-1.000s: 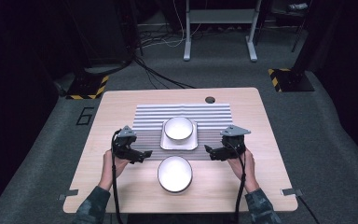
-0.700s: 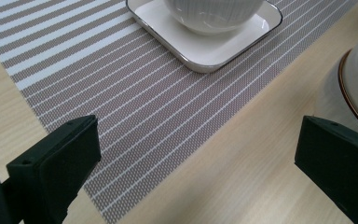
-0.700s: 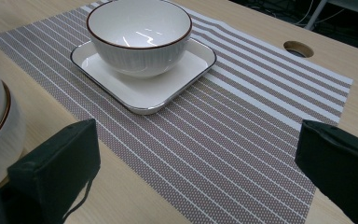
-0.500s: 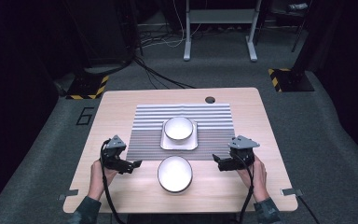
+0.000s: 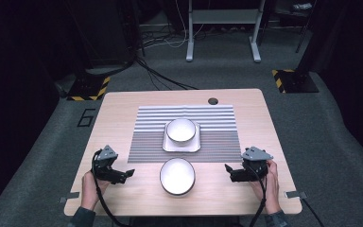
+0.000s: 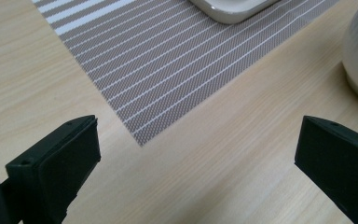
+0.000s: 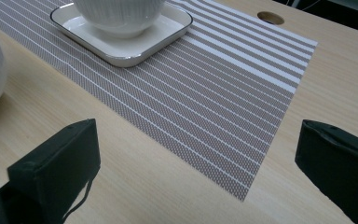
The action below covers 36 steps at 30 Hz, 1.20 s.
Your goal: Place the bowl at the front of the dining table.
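The near white bowl (image 5: pixel 177 176) is flanked by the left gripper (image 5: pixel 127 174) and right gripper (image 5: pixel 228 168), jaws spread wide and empty, probably for a two-sided grasp.

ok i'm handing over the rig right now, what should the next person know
Left gripper: open, holding nothing, low over the table's near left.
Right gripper: open, holding nothing, low over the near right.
Near bowl: on bare table between the grippers, just off the mat.
Far bowl: sits in the square plate on the mat.
Done: one bowl is on its plate.
Left: unclear from this moment; the near bowl is likely next, and neither gripper touches it.
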Tool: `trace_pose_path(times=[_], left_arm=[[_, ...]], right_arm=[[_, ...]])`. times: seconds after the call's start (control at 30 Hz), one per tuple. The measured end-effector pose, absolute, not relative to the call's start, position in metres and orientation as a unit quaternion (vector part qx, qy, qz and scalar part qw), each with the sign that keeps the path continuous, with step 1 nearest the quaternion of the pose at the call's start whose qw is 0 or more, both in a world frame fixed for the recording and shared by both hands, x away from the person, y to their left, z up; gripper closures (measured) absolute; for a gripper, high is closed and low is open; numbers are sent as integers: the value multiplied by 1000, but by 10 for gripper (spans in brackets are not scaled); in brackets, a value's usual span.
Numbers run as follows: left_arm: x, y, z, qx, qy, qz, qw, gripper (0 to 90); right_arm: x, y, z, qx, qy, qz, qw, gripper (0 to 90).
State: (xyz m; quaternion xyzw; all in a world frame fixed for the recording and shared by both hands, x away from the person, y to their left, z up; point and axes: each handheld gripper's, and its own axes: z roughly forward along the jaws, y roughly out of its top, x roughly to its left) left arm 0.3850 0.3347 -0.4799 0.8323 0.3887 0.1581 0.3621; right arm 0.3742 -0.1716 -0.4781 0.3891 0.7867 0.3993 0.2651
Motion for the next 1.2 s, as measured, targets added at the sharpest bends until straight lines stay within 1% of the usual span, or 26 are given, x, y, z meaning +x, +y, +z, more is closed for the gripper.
trace_pose_path(times=[0.3,0.73,1.03,1.2], left_arm=[[374,348,-491,828,400,157,360,0],[359,367,-507,816,425,156,361,0],[351,380,-517,809,440,150,360,0],[349,386,-521,806,447,149,359,0]], right_arm=[[363,-183,-485,398,786,389,271,0],[352,-191,-500,406,792,373,263,0],[345,-202,-510,432,785,366,252,0],[341,-208,-516,438,786,355,254,0]])
